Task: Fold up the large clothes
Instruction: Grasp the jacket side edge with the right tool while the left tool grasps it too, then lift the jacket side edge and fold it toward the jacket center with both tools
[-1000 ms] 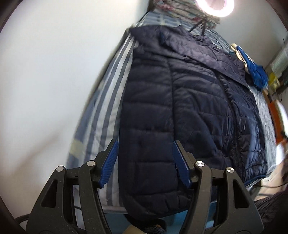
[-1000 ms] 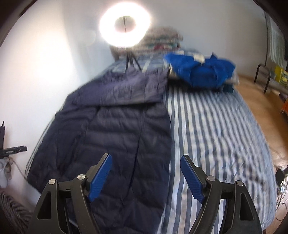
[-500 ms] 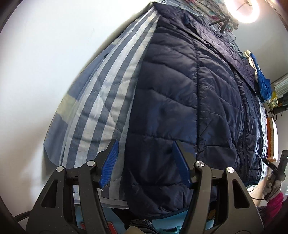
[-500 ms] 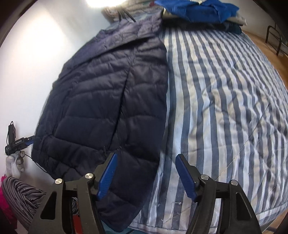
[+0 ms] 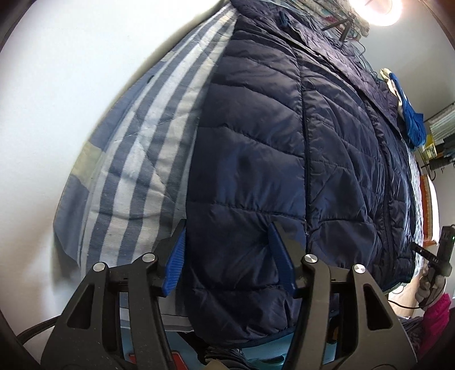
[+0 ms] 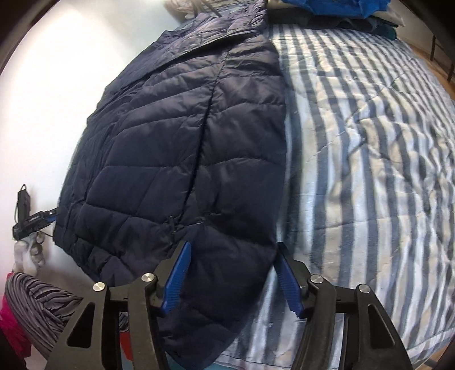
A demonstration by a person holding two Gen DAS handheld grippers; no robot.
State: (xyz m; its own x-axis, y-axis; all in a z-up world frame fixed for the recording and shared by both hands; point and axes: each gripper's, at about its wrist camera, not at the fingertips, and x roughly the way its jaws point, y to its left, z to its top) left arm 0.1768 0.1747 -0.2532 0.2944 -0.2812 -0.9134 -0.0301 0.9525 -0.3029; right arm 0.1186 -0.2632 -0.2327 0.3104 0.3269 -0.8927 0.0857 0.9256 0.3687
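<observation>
A navy quilted puffer jacket lies flat along the left side of a blue-and-white striped bed cover. My left gripper points down over the jacket's near left corner. Its jaws are closing, with the hem fabric between the blue pads, which do not press on it. In the right wrist view the jacket fills the left half. My right gripper straddles the near right corner at the hem, jaws closing too, pads apart from the cloth.
Blue clothes are piled at the far end of the bed, near a ring light. A white wall runs along the bed's left side. Striped cover spreads to the right of the jacket. A gloved hand shows at the left.
Both grippers have sunk toward the jacket's near hem and tipped further down, so the jacket looms larger. Both pairs of jaws stand narrower, the right one more so.
</observation>
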